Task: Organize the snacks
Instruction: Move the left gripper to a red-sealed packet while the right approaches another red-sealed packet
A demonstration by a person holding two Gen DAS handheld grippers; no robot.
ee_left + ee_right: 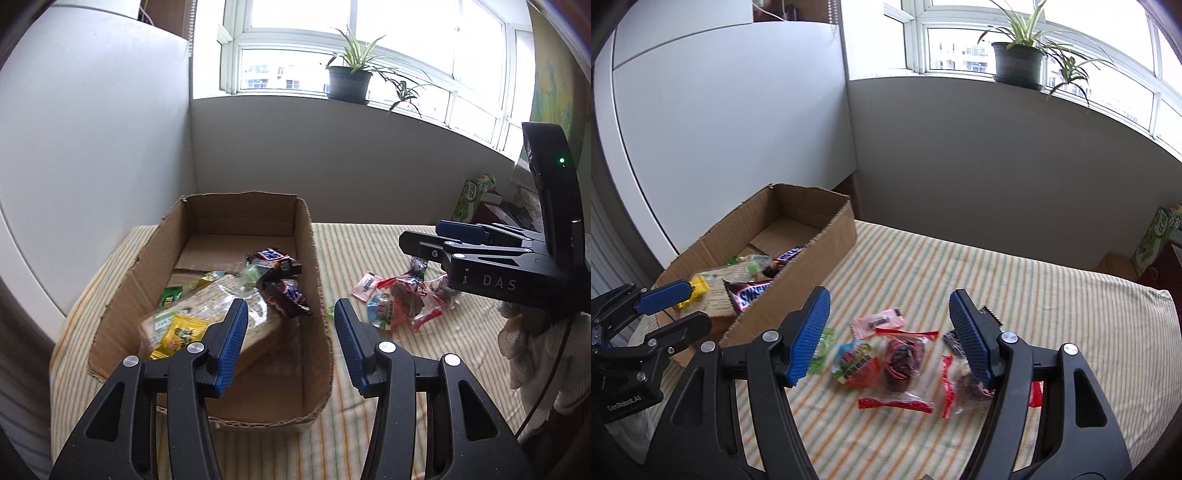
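Note:
An open cardboard box (314, 258) on the striped cloth holds a bagged bread loaf (218, 299), a yellow packet (181, 332), Snickers bars (286, 295) and small green packets. My left gripper (290, 306) hangs open over the box's near right wall with nothing between its fingers. To the right of the box lie loose snacks: a pink packet (877, 322), a jelly cup (855, 363), clear red-edged packets of dark fruit (905, 363) and a green wrapper (822, 349). Above this pile my right gripper (889, 295) is open and holds nothing.
The striped cloth (1034, 295) covers the table up to the grey wall. A white cabinet (720, 129) stands behind the box. A potted plant (349, 81) sits on the windowsill. A green carton (1156, 240) and boxes stand far right. A gloved hand (535, 350) holds the right gripper.

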